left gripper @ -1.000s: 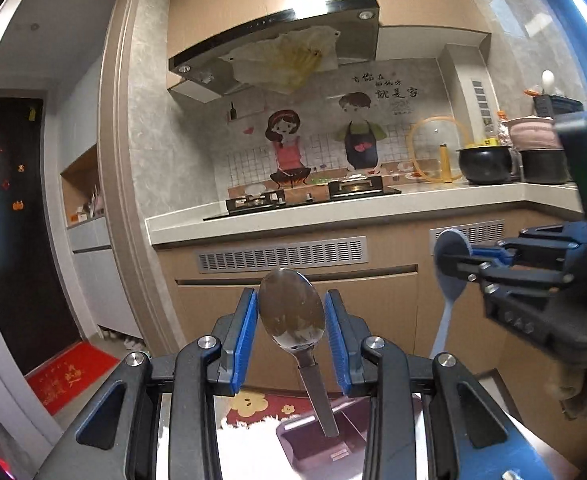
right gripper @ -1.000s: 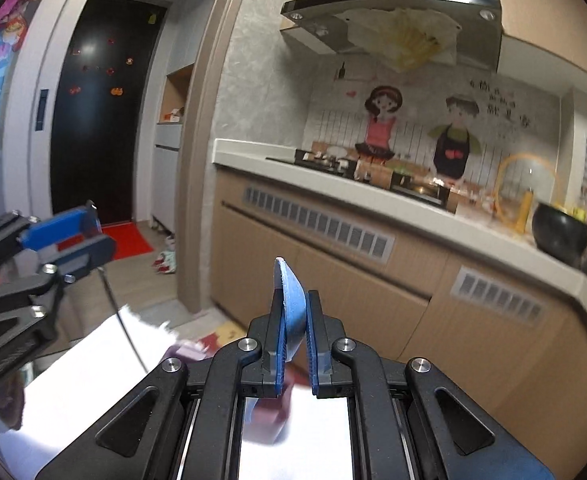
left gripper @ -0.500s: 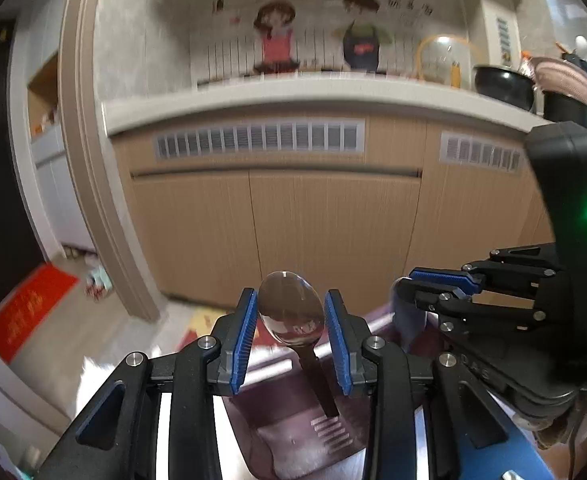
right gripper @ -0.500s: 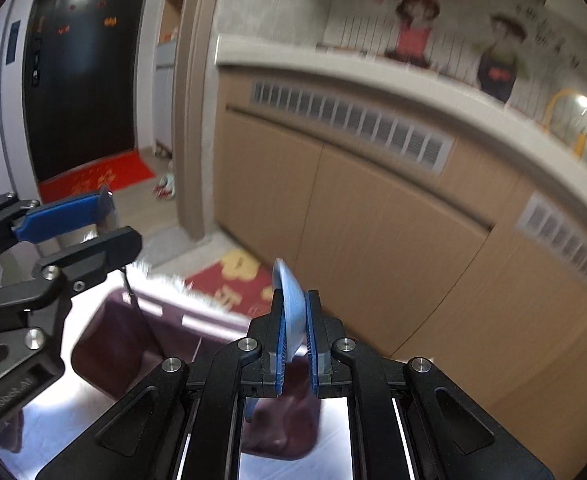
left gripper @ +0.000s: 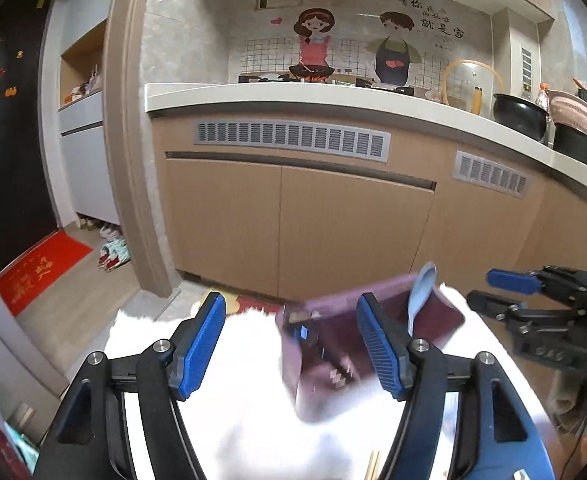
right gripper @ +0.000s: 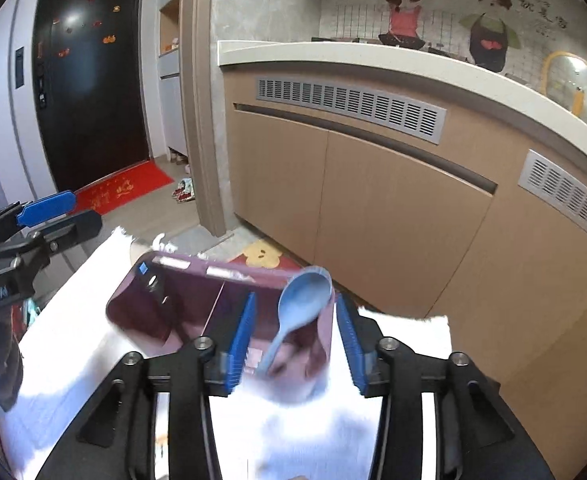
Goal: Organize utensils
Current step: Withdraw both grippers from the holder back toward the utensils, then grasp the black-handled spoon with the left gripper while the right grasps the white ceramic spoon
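Both grippers, left gripper [left gripper: 291, 334] and right gripper [right gripper: 293, 330], have just been opening, jaws standing apart and gripping nothing, the blue spoon [right gripper: 299, 306] now leaning in the purple holder [right gripper: 165, 304] on the white desk [right gripper: 73, 344], chopsticks [left gripper: 373, 466] waiting

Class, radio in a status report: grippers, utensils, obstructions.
Left gripper open, empty. Right gripper just opened, blue spoon loose in purple holder. Nothing blocking.

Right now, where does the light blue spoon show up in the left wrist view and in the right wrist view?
Left wrist view: the light blue spoon stands right of centre, its bowl poking above the far right corner of the purple holder.
Right wrist view: the spoon sits low at centre, between the open right tool pads, touching neither, leaning in the holder's right compartment.
Shared landmark: the long grey vent grille under the counter.
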`<state>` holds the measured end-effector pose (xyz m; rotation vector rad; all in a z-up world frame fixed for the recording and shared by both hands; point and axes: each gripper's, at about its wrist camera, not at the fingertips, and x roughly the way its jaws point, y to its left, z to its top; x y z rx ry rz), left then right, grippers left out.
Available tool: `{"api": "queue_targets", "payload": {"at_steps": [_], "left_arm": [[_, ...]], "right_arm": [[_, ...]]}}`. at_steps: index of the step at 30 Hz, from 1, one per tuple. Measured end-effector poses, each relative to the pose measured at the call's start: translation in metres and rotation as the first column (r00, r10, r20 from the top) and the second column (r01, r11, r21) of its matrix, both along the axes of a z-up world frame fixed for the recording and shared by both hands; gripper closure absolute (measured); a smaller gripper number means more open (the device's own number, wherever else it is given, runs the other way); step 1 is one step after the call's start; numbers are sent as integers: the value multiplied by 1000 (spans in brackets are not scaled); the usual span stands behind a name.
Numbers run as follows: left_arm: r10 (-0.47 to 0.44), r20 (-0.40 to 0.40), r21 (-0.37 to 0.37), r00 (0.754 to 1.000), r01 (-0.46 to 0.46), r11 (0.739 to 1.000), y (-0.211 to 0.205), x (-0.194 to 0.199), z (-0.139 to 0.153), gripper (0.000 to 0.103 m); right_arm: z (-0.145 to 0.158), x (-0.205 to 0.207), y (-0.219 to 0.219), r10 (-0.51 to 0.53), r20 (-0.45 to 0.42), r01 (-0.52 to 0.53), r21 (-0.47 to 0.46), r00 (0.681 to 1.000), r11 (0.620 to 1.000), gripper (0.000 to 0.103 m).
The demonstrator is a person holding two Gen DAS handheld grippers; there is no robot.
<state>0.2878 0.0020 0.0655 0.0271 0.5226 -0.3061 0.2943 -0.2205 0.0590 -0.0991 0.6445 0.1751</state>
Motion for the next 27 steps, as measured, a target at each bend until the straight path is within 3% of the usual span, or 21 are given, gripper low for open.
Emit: {"api": "queue_targets", "payload": {"at_steps": [5,10,20,21,25,27], "left_arm": [[-29,-57,24,998,31,999,11,-52,-23,36],[-99,-151,39,984,106,994,8,-102,-52,34],[-305,-300,63,904,338,939,-20,-178,-99,35],[-306,-302,70,903,342,937,-24,-179,-101,36],[-337,-327,42,883,370,928,-40,-163,-106,63],[-337,-355,63,872,382,922,-51,-151,-112,68]], "right_arm": [[-13,-51,-1,7,-22,-8,-36,1000,999,56],[-36,-100,-9,-5,-81,5,2,997,1000,55],[-86,-165,-7,-15,-191,27,64,981,998,55],[-89,-169,-8,-17,-195,31,66,981,997,55],[-94,-178,-17,-53,-193,68,72,980,995,55],[-93,-181,-22,-76,-188,91,74,979,993,55]]}}
